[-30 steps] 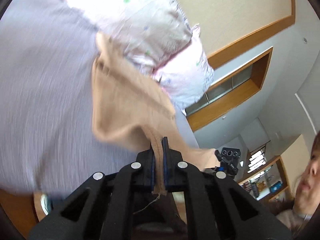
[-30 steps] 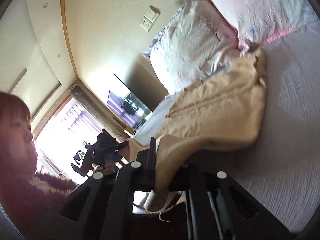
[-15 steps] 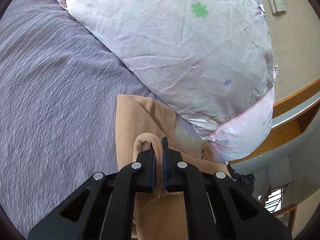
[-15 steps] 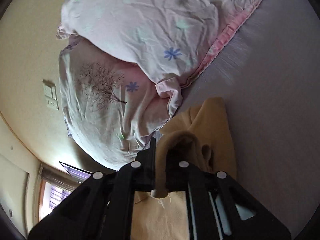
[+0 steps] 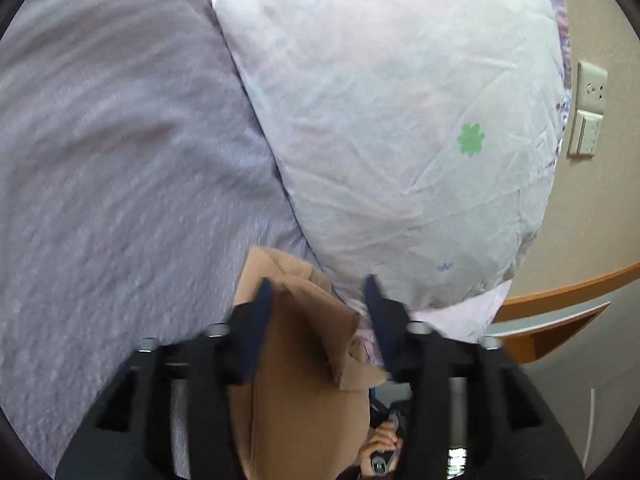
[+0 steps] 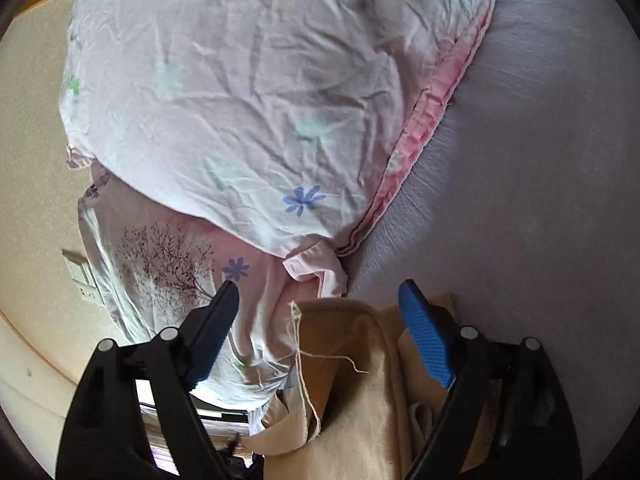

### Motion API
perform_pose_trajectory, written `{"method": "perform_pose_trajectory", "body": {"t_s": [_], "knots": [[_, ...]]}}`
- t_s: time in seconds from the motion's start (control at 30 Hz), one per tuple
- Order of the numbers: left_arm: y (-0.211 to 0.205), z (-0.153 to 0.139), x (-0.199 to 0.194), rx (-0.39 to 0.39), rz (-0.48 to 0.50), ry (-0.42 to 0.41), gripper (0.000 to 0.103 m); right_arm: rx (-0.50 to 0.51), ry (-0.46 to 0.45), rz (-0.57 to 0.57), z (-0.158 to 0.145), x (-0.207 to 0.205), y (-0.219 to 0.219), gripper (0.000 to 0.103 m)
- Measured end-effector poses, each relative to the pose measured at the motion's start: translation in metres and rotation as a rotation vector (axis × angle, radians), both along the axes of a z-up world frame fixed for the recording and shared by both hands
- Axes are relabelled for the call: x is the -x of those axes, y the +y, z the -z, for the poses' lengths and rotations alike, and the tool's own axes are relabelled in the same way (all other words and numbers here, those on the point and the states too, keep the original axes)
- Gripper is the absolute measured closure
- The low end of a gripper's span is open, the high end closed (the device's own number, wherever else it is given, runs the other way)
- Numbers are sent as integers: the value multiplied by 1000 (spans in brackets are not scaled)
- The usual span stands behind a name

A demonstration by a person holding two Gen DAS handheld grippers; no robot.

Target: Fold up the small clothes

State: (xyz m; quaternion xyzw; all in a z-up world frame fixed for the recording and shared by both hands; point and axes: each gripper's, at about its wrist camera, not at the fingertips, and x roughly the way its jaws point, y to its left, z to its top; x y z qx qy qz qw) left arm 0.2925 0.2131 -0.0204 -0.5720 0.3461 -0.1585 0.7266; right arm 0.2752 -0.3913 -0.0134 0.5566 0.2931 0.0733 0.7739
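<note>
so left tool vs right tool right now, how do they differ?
The left tool shows dark navy pads, blurred by motion; the right tool shows brighter blue ribbed pads, sharp. The left frames a folded corner of the tan garment; the right frames its edge with a loose thread. Shared: both open, gripping nothing, over the garment beside the floral pillow on the grey bed.

L gripper (image 5: 318, 292) fingers (image 5: 260, 304) spread wide apart w/ nothing pinched, tan garment (image 5: 304, 364) lying folded btwn them on the grey-lilac bed (image 5: 120, 168), its top edge up against the white floral pillow (image 5: 400, 120), wall sockets (image 5: 588, 108) at right.
</note>
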Motion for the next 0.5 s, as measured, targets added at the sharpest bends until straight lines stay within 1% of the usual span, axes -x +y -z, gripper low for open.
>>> {"method": "perform_pose_trajectory", "body": {"t_s": [0.03, 0.07, 0.1, 0.13, 0.17, 0.23, 0.27, 0.3, 0.37, 0.4, 0.43, 0.5], "knots": [[6, -8, 6, -17, -35, -28, 20, 39, -16, -10, -8, 3, 4, 21], [12, -16, 10, -31, -55, -49, 18, 90, -31, -20, -17, 7, 8, 21], [16, -22, 14, -41, -56, -57, 18, 142, -56, -38, -26, 9, 12, 21], [17, -28, 18, -50, -44, -58, 18, 169, -79, -64, -34, 12, 15, 21], [17, -34, 22, -69, -22, -65, 18, 174, -103, -95, -40, 14, 19, 21], [8, -47, 28, -145, 28, -87, 18, 138, -120, -175, -46, 15, 27, 20], [4, -53, 33, -185, 55, -107, 18, 119, -100, -226, -46, 10, 34, 20], [-5, -59, 35, -230, 86, -118, 18, 121, -64, -272, -44, 4, 43, 19], [-21, -62, 41, -282, 148, -141, 18, 144, 15, -360, -32, -7, 65, 19], [-29, -64, 43, -306, 183, -151, 18, 163, 55, -388, -24, -16, 76, 18], [-39, -66, 41, -332, 210, -157, 18, 177, 78, -381, -19, -24, 82, 18], [-54, -69, 43, -386, 258, -168, 18, 191, 62, -325, -17, -37, 84, 18]]}}
